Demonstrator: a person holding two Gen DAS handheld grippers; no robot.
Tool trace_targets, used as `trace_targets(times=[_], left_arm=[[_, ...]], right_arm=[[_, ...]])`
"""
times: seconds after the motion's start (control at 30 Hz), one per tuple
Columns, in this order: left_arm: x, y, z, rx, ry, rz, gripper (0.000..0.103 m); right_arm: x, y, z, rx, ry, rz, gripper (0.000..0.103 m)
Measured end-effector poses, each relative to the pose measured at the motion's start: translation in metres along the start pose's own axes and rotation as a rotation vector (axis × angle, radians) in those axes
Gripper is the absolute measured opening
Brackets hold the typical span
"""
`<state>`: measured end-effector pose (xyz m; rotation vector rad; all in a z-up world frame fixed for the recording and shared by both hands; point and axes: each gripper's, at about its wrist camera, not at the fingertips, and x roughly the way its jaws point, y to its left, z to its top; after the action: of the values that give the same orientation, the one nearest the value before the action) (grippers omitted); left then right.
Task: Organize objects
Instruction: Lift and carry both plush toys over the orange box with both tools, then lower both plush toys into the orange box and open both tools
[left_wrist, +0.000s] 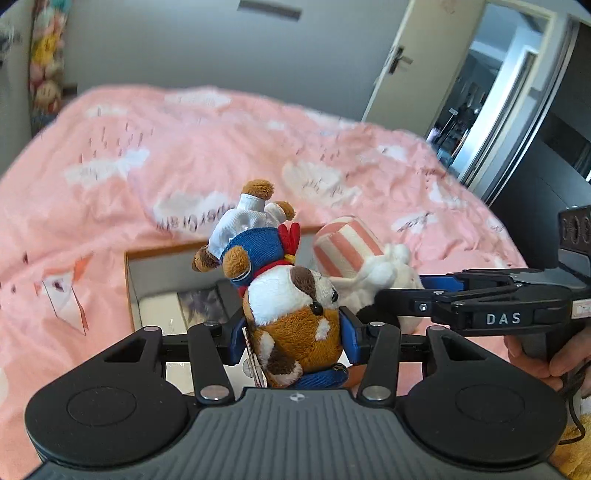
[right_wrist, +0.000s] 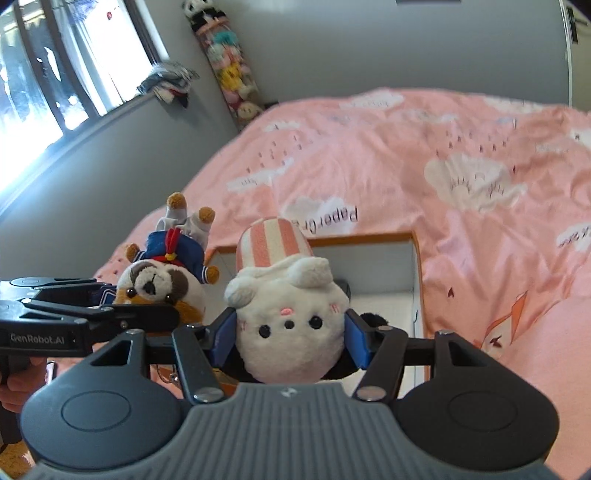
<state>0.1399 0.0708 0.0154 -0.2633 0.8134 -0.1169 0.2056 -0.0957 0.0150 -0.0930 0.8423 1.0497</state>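
Now, carry step, I'd say: both toys gripped, held over the open box (right_wrist: 415, 266) on the pink bedspread (right_wrist: 443, 155); next move likely calls for lowering each inside and releasing. Nearest, left gripper (left_wrist: 295, 332), jaws closed on the head of the brown dog plush (left_wrist: 295, 317), upside down, feet pointing far. Right gripper (right_wrist: 291, 332), jaws clamped on the head of the white striped plush (right_wrist: 291, 317), also inverted. Grippers side by side, level, aimed far across the bed. Beyond: wall, door (left_wrist: 417, 48).

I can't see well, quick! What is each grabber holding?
Left gripper: shut on the sailor dog plush.
Right gripper: shut on the white striped plush.
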Motion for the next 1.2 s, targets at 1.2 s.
trace_targets(times=[1.2], left_arm=[[0.132, 0.054, -0.026, -0.054, 0.498, -0.001, 0.062]], right_arm=[[0.136, -0.034, -0.019, 0.075, 0.387, -0.053, 0.061]])
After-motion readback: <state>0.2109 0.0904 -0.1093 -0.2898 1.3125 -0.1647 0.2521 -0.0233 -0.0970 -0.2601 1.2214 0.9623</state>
